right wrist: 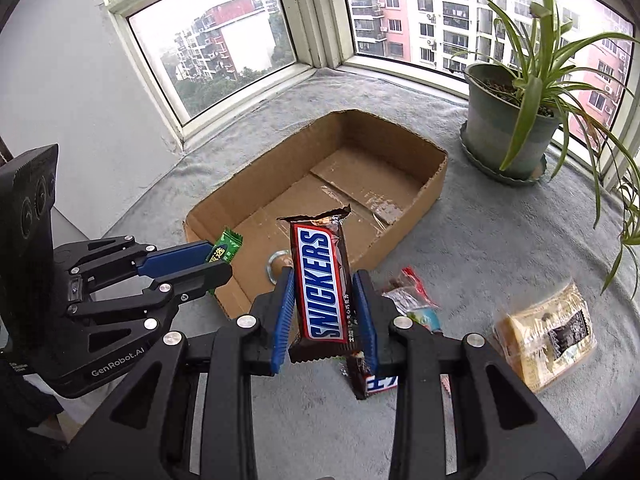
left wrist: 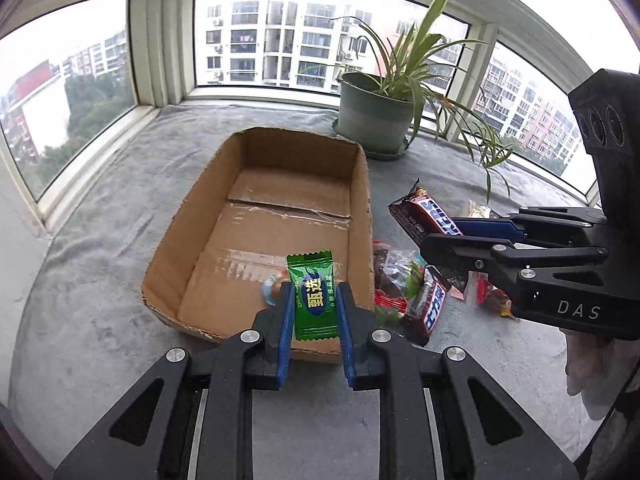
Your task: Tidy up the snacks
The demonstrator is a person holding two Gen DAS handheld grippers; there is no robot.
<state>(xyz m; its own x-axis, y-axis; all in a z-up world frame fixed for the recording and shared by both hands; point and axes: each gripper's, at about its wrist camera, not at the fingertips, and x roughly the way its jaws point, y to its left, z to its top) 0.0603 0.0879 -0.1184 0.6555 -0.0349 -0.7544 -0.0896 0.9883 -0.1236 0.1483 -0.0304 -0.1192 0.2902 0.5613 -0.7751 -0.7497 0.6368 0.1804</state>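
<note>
**Two snacks held near the box, not yet dropped**

In the left wrist view, the left gripper [left wrist: 313, 312] is seen with its jaws closed narrowly on a green candy [left wrist: 313, 300], which is held upright between the blue pads. The candy is placed just over the near wall of the cardboard box [left wrist: 168, 248]. Inside the box only one small round candy [left wrist: 269, 289] can be seen, close to that near wall and partly hidden by the gripper. To the right of the box, a small pile of snacks [left wrist: 400, 280] is lying on the grey cloth [left wrist: 100, 240], together with a second chocolate bar [left wrist: 426, 308]. The right gripper [left wrist: 444, 236] is visible at the side, with the chocolate bar [left wrist: 420, 216] in its jaws.

In the right wrist view, the jaws of the right gripper [right wrist: 324, 312] are closed on the chocolate bar [right wrist: 322, 284], which stands almost upright and is gripped around its lower half. The bar seems to be before the near corner of the box [right wrist: 436, 184], not yet clearly above the bottom. A yellow packet [right wrist: 544, 332] is lying on the cloth at the right, and a potted plant [right wrist: 508, 124] is standing behind the box.

Some risks can be judged from here. If the candy is released now, it could be caught on the box wall and fall outside. The long bar could tip over the edge when it is released too early. Both grippers are close together, so a collision is possible when they are moved over the box at one time.
</note>
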